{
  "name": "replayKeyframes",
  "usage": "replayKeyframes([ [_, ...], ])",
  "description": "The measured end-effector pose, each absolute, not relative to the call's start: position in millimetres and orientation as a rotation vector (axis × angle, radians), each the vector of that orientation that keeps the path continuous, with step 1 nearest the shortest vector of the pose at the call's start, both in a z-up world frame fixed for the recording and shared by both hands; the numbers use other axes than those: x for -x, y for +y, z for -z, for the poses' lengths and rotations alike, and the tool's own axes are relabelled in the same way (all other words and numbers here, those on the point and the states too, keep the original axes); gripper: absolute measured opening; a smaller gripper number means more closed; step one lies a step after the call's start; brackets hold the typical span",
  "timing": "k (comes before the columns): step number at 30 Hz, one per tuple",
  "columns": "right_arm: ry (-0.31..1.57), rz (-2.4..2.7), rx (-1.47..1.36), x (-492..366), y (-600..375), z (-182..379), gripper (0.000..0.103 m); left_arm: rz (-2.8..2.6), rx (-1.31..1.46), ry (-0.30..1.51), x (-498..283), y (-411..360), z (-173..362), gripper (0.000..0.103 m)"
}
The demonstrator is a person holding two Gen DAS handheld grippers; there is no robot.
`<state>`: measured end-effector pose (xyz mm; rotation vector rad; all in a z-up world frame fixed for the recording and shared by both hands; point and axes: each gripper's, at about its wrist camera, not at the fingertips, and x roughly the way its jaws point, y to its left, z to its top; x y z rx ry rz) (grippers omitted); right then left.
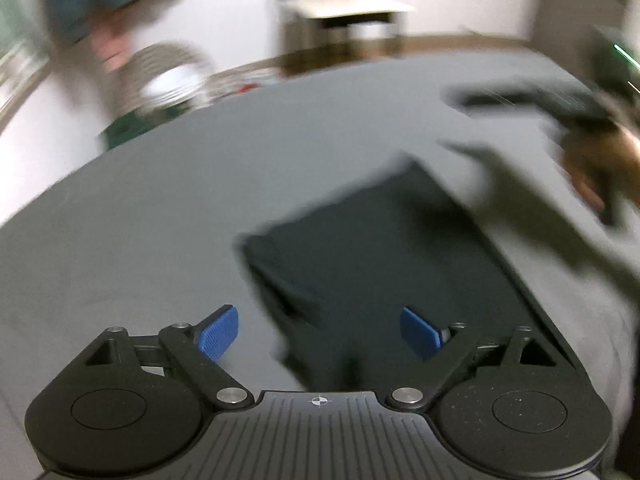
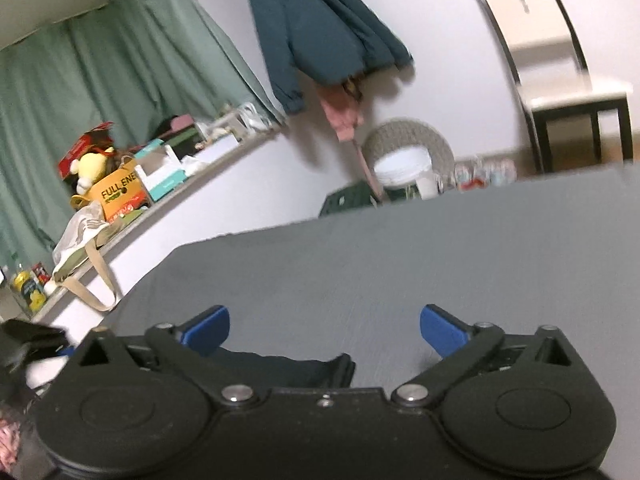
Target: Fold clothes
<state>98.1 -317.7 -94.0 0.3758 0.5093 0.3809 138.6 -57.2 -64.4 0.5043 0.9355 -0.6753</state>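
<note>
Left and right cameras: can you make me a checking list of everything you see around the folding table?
Surface: grey table, bare apart from one garment.
Job's things: dark folded garment lying flat, a neat rectangle; its corner also shows under the right gripper in the right view.
Clutter: shelf crowded with boxes, a yellow plush toy and a tote bag.
Grippers: left gripper open, above the garment's near edge, holding nothing; right gripper open, empty.
Cables: nothing seen.
Surroundings: teal jacket hanging on the wall, green curtain, chair, wicker basket on the floor. Left view is motion-blurred.
</note>
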Motion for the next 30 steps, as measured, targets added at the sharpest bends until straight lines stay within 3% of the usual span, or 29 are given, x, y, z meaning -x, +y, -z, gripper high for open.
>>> replayKeyframes([
  [3, 0.491, -0.429, -0.317, -78, -307, 84, 0.103, 0.857, -0.694, 0.874, -75, -71, 62, 0.089],
  [9, 0.485, -0.551, -0.181, -39, -274, 62, 0.103, 1.107, -1.183, 0.562, 34, -75, 86, 0.089],
  [17, 0.384, -0.821, 0.166, 52, -226, 31, 0.103, 1.154, -1.343, 0.439, 55, -44, 90, 0.089],
  [21, 0.534, -0.872, 0.338, 92, -185, 26, 0.102, 1.225, -1.38, 0.378, 71, -33, 90, 0.089],
  [27, 0.578, -0.852, 0.775, 160, -115, 55, 0.087, 1.299, -1.431, 0.317, 85, -36, 95, 0.088],
  [30, 0.656, -0.842, 0.827, 163, -100, 73, 0.069, 1.303, -1.459, 0.307, 88, -40, 103, 0.088],
])
